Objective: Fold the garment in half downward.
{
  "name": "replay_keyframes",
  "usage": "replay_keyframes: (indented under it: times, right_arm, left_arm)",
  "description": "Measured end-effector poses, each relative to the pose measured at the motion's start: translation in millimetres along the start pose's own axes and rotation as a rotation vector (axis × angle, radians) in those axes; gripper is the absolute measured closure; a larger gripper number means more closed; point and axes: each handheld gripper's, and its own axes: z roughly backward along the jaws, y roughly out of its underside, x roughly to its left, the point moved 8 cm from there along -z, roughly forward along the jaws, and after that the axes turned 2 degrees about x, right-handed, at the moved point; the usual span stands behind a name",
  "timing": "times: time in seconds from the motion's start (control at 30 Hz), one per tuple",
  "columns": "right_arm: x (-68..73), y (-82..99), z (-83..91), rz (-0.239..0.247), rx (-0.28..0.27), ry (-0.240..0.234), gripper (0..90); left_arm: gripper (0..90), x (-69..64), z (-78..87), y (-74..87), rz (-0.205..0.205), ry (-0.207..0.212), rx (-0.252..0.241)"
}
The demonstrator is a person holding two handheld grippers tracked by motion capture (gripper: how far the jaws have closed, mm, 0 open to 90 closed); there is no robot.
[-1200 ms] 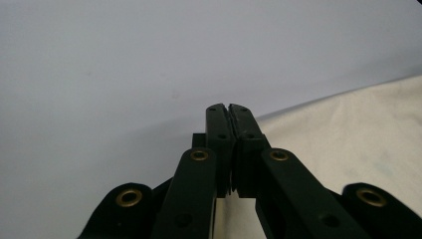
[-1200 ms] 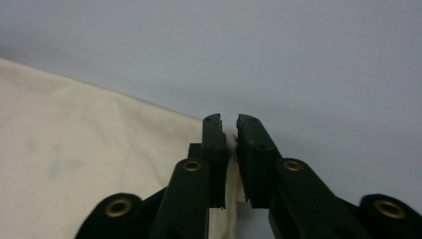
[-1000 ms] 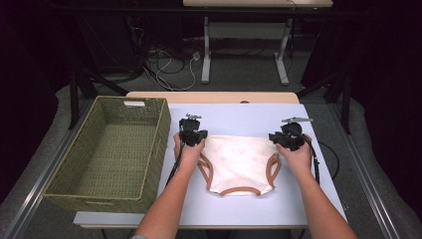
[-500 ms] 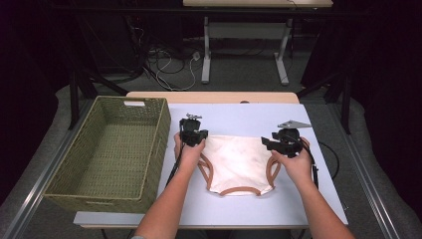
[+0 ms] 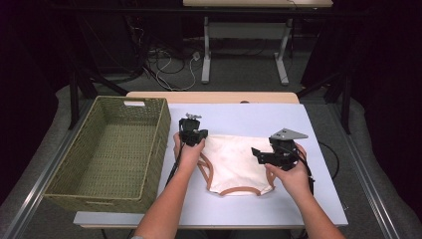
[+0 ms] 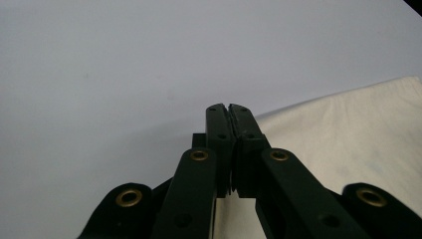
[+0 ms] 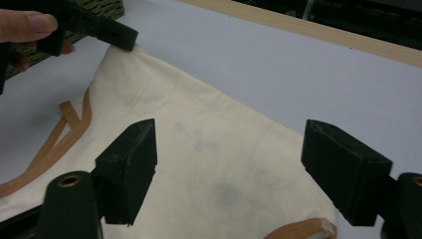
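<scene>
Soft cream garment (image 5: 234, 162) — tan-trimmed, beside woven basket (image 5: 112, 149).

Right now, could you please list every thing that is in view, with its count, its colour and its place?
garment: one, cream with tan-brown edging, flat on the mat between the two grippers.
mat: one, pale blue-white, covering most of the table top.
table: one, light wood edge at the far side of the mat.
basket: one, green woven, on the left beside the mat.
cables: several, white and dark, on the floor beyond the table.
left gripper: one, black, at the garment's far left corner, jaws shut on the corner.
right gripper: one, black, over the garment's right side, jaws just been opening, no cloth clamped.
hands: two, each holding one gripper.
</scene>
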Motion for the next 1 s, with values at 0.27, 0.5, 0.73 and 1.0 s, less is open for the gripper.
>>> replay_keyframes:
  times: [0.27,0.5,0.73,1.0]
  right_arm:
    - [22.9,11.2,2.6,0.017,0.012,-0.039,16.4]
    - [45.2,24.2,2.8,0.039,0.004,-0.097,16.3]
    - [67.4,31.1,0.5,0.104,-0.007,-0.128,16.4]
    - [81.6,34.6,-1.8,0.122,0.001,-0.156,16.9]
  left_arm:
    - [88.5,-0.4,1.1,-0.2,-0.007,0.0,-0.001]
    - [88.5,-0.6,2.5,-1.0,-0.001,0.004,-0.007]
    - [88.5,-1.0,3.2,0.6,-0.006,0.001,0.001]
    - [88.5,-1.7,3.9,0.9,-0.01,0.0,0.0]
